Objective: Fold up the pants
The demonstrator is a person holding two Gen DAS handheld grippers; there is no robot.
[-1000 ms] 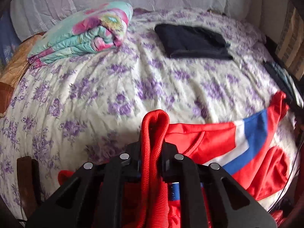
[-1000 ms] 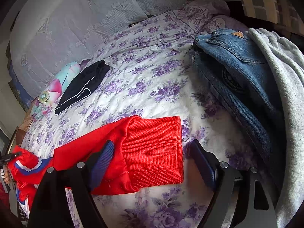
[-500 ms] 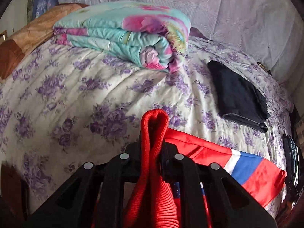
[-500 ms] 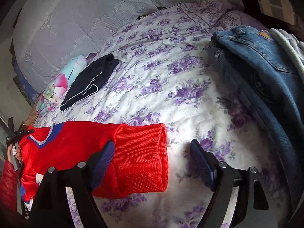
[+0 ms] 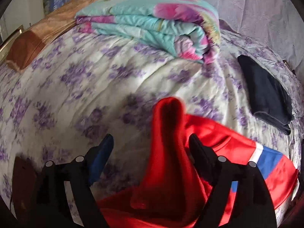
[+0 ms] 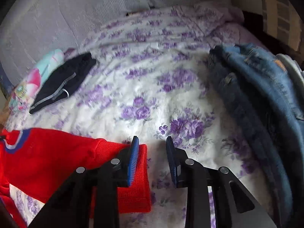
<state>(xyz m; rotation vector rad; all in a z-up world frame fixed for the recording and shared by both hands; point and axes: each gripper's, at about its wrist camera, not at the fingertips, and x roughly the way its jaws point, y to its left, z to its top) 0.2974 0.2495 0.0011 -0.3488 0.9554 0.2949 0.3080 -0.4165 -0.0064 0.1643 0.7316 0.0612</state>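
- Red track pants (image 5: 167,171) of shiny knit fabric, with a white and blue stripe panel, lie on the bed (image 5: 79,87), which is covered by a white quilt printed with purple flowers.
- Left view: a ribbed red fold of the pants stands up between the two black fingers of the left gripper (image 5: 151,144). Its jaws are opening and stand wide apart. The blue-padded finger is clear of the fabric; whether the other finger touches the cloth cannot be told.
- The stripe panel of the pants spreads to the right of that fold, flat on the quilt.
- Right view: the ribbed red cuff (image 6: 135,188) of one pant leg lies flat on the quilt, partly under the left-hand finger of the right gripper (image 6: 152,142).
- Right gripper jaws are closing, with a gap between the blue pads. Only bare quilt shows in that gap; the cuff edge lies at the left-hand pad and is not clamped.
- Folded turquoise and pink floral blanket (image 5: 152,24) sits on the bed beyond the pants, toward the pale grey headboard (image 6: 57,19).
- Folded dark navy garment (image 5: 266,93) lies on the quilt beyond the stripe panel, just beside the blanket.
- Blue denim jeans (image 6: 256,95) lie heaped on the bed, well apart from the cuff, at the right edge of the right view.
- Brown cushion (image 5: 36,43) rests at the bed's edge beside the blanket.
- Both views are motion-blurred.
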